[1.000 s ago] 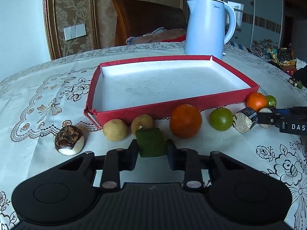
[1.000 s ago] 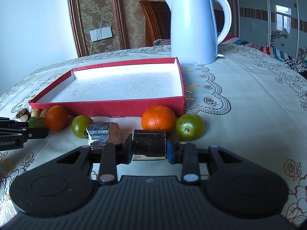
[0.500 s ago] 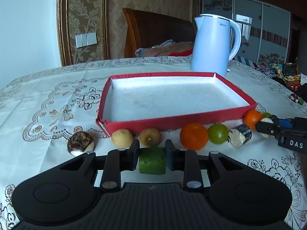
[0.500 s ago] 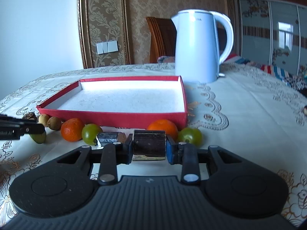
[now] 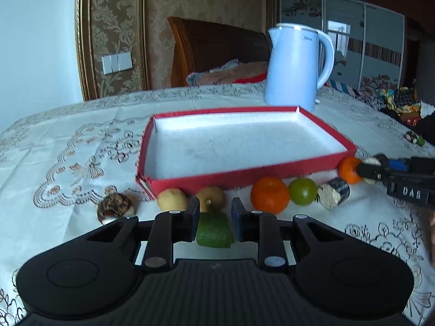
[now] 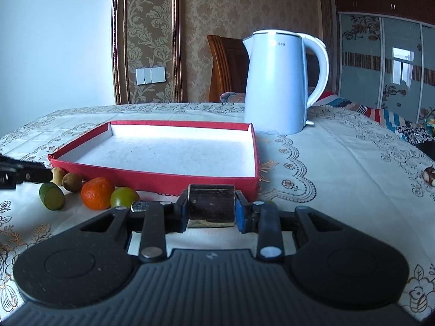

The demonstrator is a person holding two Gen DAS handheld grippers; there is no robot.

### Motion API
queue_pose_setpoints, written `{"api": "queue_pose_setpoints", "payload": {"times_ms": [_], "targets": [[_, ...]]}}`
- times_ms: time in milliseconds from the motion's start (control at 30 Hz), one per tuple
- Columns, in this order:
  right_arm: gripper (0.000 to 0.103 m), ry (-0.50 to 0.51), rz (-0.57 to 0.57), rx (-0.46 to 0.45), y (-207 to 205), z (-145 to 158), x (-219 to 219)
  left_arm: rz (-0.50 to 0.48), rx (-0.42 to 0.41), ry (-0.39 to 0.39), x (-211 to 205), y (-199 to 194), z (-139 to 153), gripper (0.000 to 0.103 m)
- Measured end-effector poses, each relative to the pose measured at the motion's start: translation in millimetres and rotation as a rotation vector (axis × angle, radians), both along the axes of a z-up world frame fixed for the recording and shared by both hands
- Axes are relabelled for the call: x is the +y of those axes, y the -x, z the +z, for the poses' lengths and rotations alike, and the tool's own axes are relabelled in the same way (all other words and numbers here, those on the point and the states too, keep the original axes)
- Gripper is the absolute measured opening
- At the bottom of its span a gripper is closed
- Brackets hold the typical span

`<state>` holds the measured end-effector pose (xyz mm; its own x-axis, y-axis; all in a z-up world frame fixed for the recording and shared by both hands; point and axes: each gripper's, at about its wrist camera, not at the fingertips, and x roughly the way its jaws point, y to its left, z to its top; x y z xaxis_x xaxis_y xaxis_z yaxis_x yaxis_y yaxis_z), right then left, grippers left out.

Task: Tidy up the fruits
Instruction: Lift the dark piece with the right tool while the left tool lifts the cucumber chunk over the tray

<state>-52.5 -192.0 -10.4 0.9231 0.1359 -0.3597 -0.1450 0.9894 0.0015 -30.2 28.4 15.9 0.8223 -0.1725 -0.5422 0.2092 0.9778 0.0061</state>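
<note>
My left claw (image 5: pixel 213 224) is clamped on a green cylindrical chunk of fruit (image 5: pixel 214 229), and my right claw (image 6: pixel 211 209) is clamped on a dark brown cylindrical chunk with a pale cut underside (image 6: pixel 211 206). Both pieces sit squarely between the pads and look lifted clear of the lace-patterned tabletop (image 5: pixel 68 163).

Straight ahead of both claws lies the shallow red cardboard tray with a white floor (image 5: pixel 326 129). I see nothing in it at all, so by my reading the sorting has barely begun: these two pieces are the first on their way.

The rest is lined up between the claws and the tray's near wall. From the left claw's view, just ahead: a pale yellow round fruit (image 5: pixel 171 199) and a tan round fruit (image 5: pixel 210 195); ahead and to the right, a large orange mandarin (image 5: pixel 269 195), a green round fruit (image 5: pixel 302 191), a foil-wrapped cut cylinder (image 5: pixel 333 193) and a smaller orange mandarin (image 5: pixel 348 169). Off to the left sits a brown-and-white husked piece (image 5: pixel 115 207).

Behind the tray stands a white electric kettle (image 6: pixel 277 87), not part of the job.
</note>
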Motion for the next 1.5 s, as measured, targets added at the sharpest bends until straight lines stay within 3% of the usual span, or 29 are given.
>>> {"api": "queue_pose_setpoints", "payload": {"times_ms": [100, 167, 233, 400, 433, 467, 500, 533, 833, 1033, 1300, 1500], "targets": [[0.031, -0.012, -0.004, 0.001, -0.7, -0.4, -1.4, 0.023, -0.017, 0.005, -1.4, 2.0, -4.0, 0.029], [0.031, -0.014, -0.005, 0.007, -1.9, -1.1, -1.2, 0.026, -0.012, 0.0, -2.9, 0.4, -5.2, 0.057], [0.031, -0.018, -0.003, 0.012, -2.6, -1.6, -1.9, 0.029, -0.018, -0.002, -3.3, -0.3, -7.1, 0.067], [0.031, -0.021, 0.001, 0.023, -5.3, -3.1, -1.9, 0.023, 0.028, -0.032, -7.1, -9.5, -14.9, 0.067], [0.031, -0.02, 0.002, 0.026, -5.9, -3.5, -1.5, 0.028, 0.035, -0.04, -8.0, -11.4, -16.7, 0.06], [0.031, -0.021, 0.002, 0.028, -6.2, -3.9, -1.5, 0.026, 0.049, -0.044, -8.3, -13.2, -19.5, 0.038], [0.031, -0.023, 0.001, 0.029, -6.6, -4.2, -1.8, 0.031, 0.066, -0.046, -8.0, -15.3, -20.9, 0.029], [0.031, -0.025, 0.001, 0.031, -7.0, -4.4, -2.1, 0.034, 0.072, -0.04, -6.8, -15.9, -22.0, 0.028], [0.031, -0.004, 0.015, 0.022, -5.8, -3.4, 1.1, 0.068, 0.021, -0.035, -7.5, -9.7, -5.0, 0.028], [0.031, 0.034, 0.013, -0.045, -8.4, 12.9, 8.2, 0.066, -0.019, -0.031, -18.9, -23.1, 17.4, 0.028], [0.031, 0.047, 0.004, -0.077, -47.7, 34.1, 20.6, 0.129, -0.008, -0.02, -30.7, -76.0, 19.7, 0.028], [0.031, 0.02, -0.009, -0.001, -102.8, 34.5, 32.5, 0.179, -0.002, -0.047, -37.3, -124.2, 18.7, 0.028]]}}
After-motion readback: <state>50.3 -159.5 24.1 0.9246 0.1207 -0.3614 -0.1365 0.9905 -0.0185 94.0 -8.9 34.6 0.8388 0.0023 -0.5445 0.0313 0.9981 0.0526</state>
